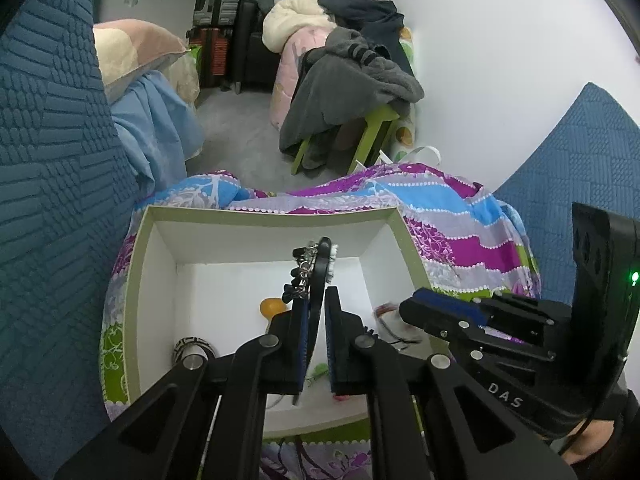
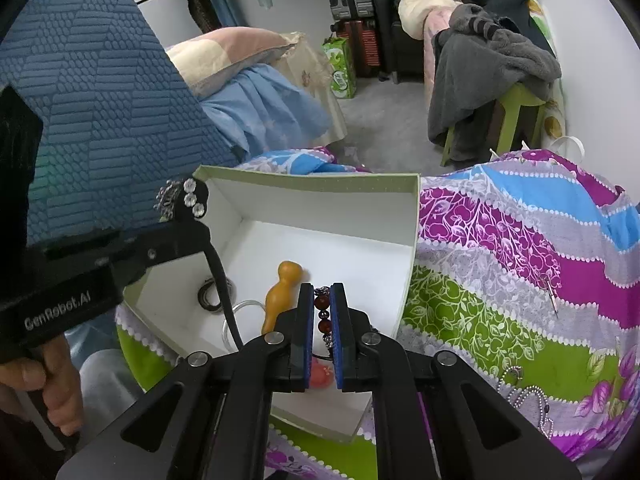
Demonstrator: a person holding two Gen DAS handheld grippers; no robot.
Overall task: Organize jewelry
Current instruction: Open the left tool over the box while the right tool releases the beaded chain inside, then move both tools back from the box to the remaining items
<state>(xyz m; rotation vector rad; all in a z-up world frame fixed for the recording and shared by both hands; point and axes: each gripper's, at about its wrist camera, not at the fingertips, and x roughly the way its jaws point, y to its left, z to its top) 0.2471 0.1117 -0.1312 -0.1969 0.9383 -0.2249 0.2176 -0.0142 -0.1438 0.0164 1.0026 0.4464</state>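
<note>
A white box with a green rim point(image 1: 264, 213) point(image 2: 320, 183) sits on a patterned bedspread. My left gripper point(image 1: 318, 304) is shut on a black hairband with rhinestones and charms point(image 1: 316, 260), held over the box; the hairband also shows in the right wrist view point(image 2: 192, 200). My right gripper point(image 2: 323, 300) is shut on a red-bead bracelet point(image 2: 322, 314), low inside the box. In the box lie an orange gourd-shaped piece point(image 2: 282, 292) point(image 1: 272, 307), a patterned bangle point(image 1: 192, 347) point(image 2: 208, 295), a clear bangle point(image 2: 236, 316) and a pink item point(image 2: 322, 374).
A silver bead chain point(image 2: 528, 396) and a small pin point(image 2: 550, 294) lie on the bedspread point(image 2: 520, 280) right of the box. Blue textured cushions point(image 1: 52, 160) point(image 2: 100, 128) flank it. Beyond are a bed, a green stool with grey clothes point(image 1: 352, 92) and suitcases.
</note>
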